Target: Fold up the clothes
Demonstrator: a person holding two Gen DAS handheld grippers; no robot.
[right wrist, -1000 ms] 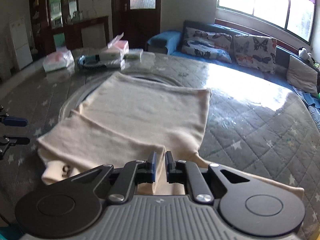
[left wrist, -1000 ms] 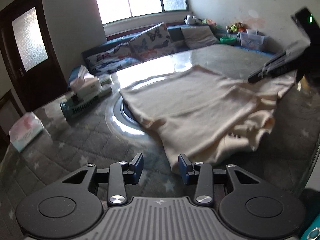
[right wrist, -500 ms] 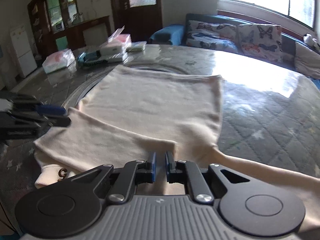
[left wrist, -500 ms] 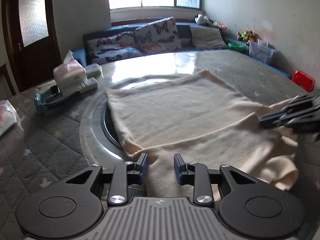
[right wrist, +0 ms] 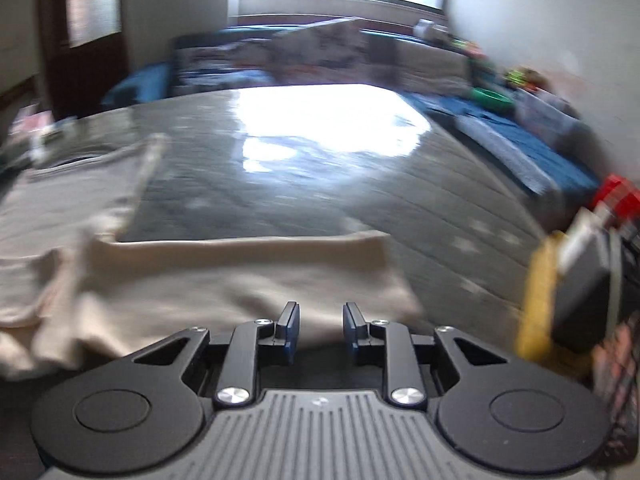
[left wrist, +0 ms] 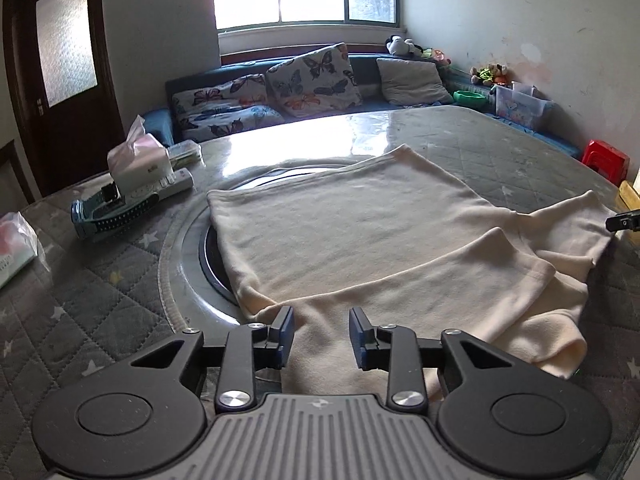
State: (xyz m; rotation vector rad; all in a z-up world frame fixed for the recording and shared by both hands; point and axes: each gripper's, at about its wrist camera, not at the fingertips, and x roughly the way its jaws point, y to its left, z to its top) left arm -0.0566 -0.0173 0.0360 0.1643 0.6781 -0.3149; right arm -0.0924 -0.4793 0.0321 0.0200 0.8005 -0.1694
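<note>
A cream long-sleeved garment lies spread on the grey quilted table, with one sleeve folded across its near part. My left gripper is open and empty, low over the garment's near edge. In the right wrist view, which is blurred, the garment lies ahead and to the left. My right gripper is open and empty above a sleeve end. Its tip shows at the right edge of the left wrist view.
A tissue box on a teal basket and a second tissue pack sit at the table's left. A round turntable ring lies under the garment. A sofa with butterfly pillows stands behind. A yellow and grey object is at the right.
My right gripper has opened and let go of the sleeve, then swung right, away from the garment. My left gripper has moved closer over the near edge and stays open.
</note>
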